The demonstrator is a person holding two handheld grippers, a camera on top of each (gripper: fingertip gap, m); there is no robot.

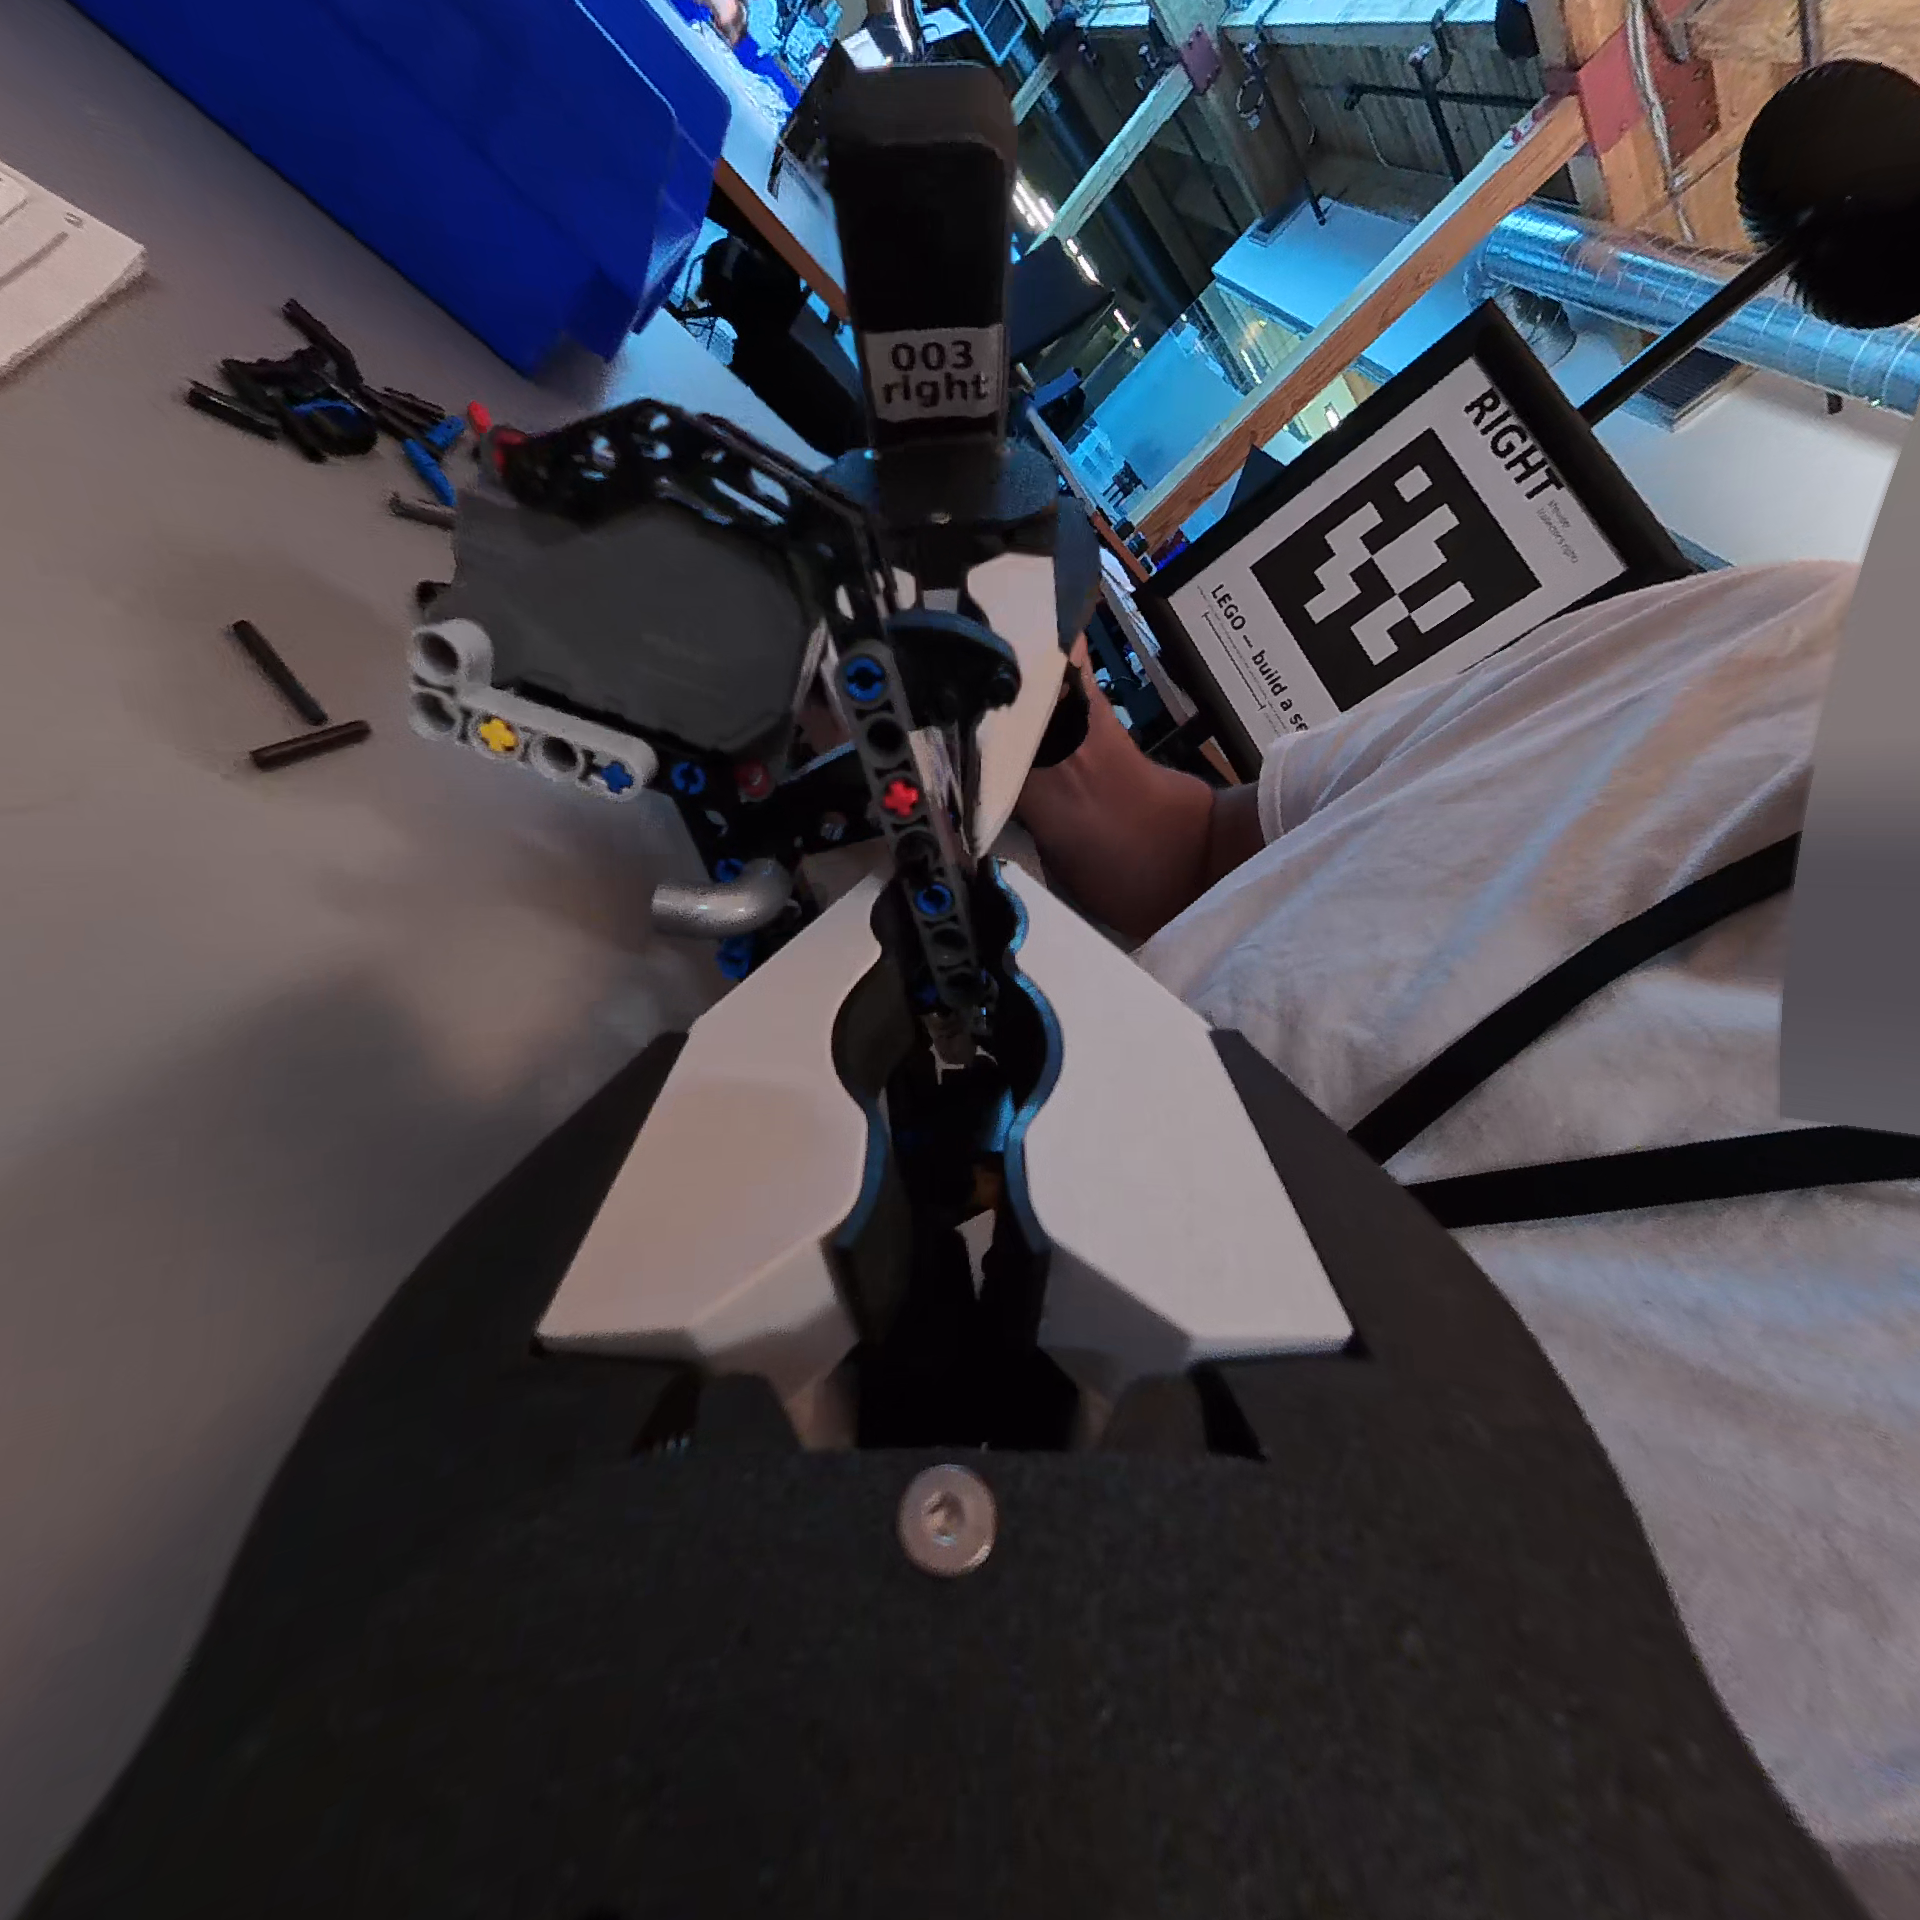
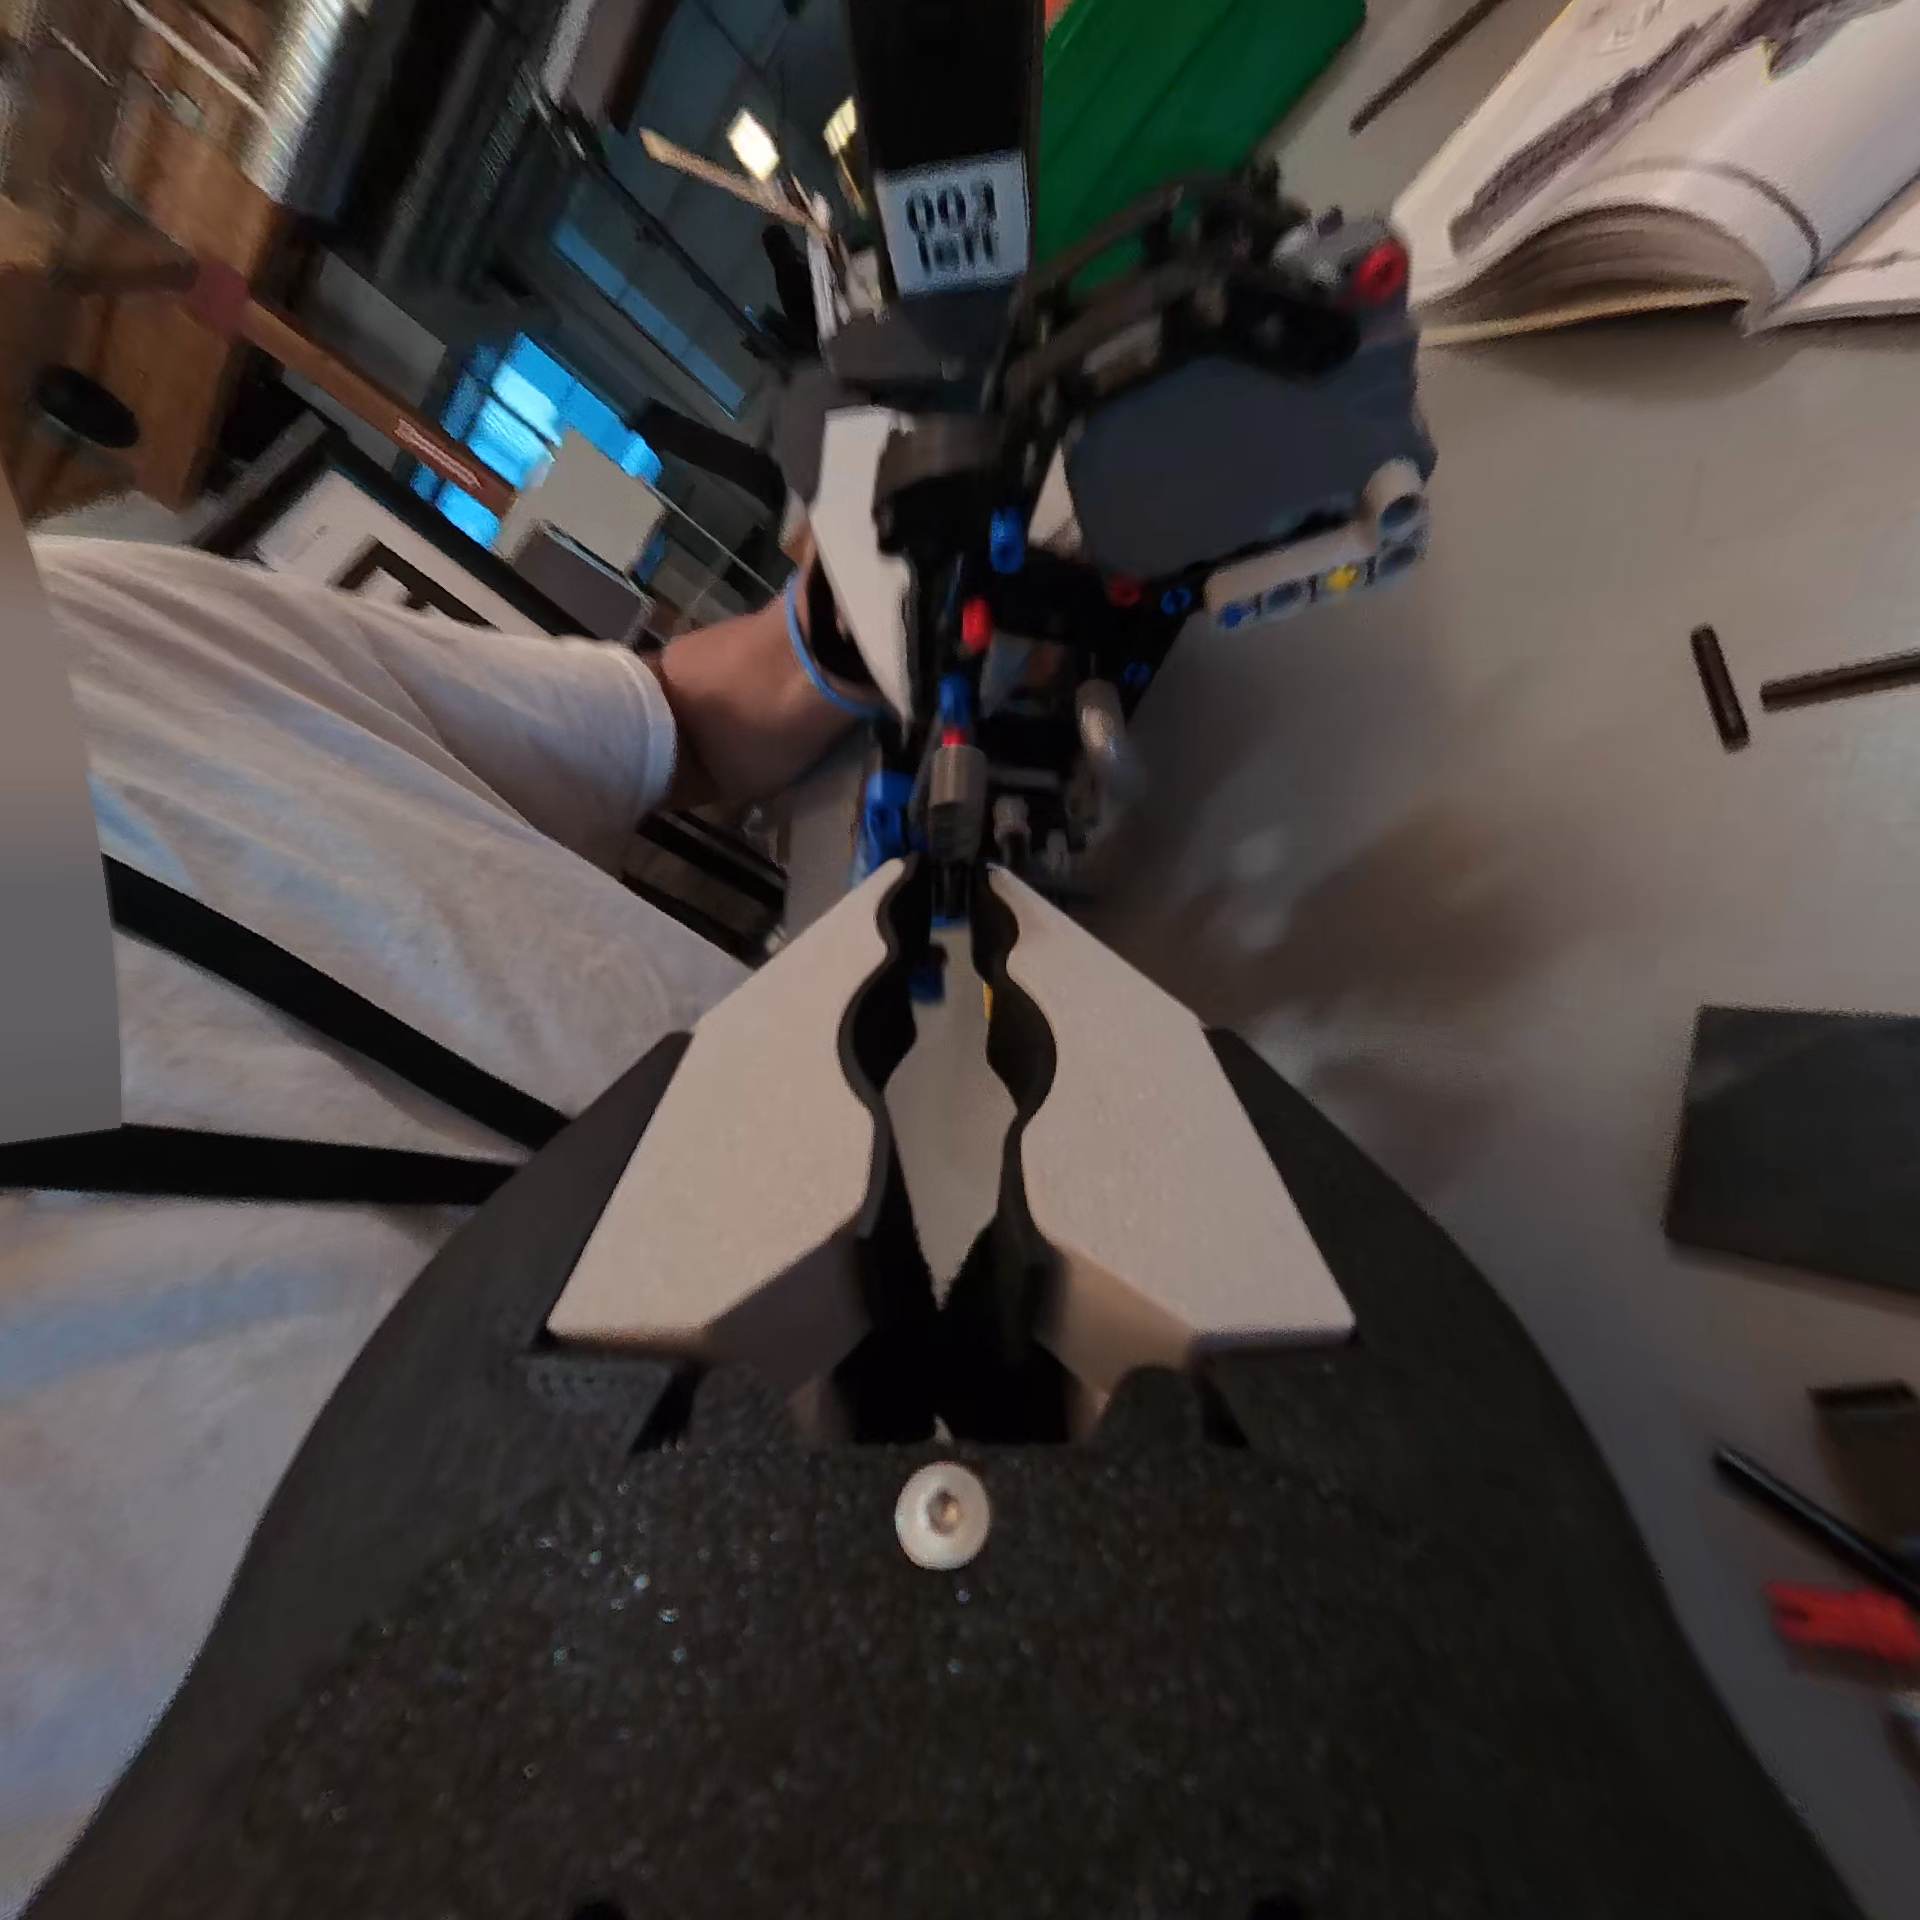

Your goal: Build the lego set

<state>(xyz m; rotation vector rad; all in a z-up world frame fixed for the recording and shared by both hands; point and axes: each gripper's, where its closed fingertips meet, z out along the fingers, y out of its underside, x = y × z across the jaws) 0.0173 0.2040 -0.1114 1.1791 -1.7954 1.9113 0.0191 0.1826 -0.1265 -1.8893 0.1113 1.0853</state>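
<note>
The lego model (image 1: pixel 623 613) is a black frame with a dark grey panel, a light grey beam (image 1: pixel 520 727) and a silver curved pipe (image 1: pixel 717 904). It is held just above the grey table. My left gripper (image 1: pixel 943 894) is shut on a long dark grey beam (image 1: pixel 899 790) with blue and red pins that sticks out of the model. My right gripper (image 1: pixel 987 675) faces it and grips the same beam farther along. In the right wrist view my right gripper (image 2: pixel 948 878) is shut on the model's near end (image 2: pixel 1039 644), and the left gripper (image 2: pixel 862 540) holds it opposite.
A blue bin (image 1: pixel 416 156) stands at the back left. Loose black pins (image 1: pixel 301 395) and two black axles (image 1: pixel 281 675) lie beside it. An open instruction book (image 2: pixel 1662 177), a green bin (image 2: pixel 1174 104), a black flat panel (image 2: pixel 1797 1143) and a red piece (image 2: pixel 1839 1621) lie right. A person's white shirt (image 1: pixel 1455 935) is close by. Less than 4 cm separates the two grippers' tips. About 12 cm separates my right fingertips from the red piece (image 2: pixel 1839 1621).
</note>
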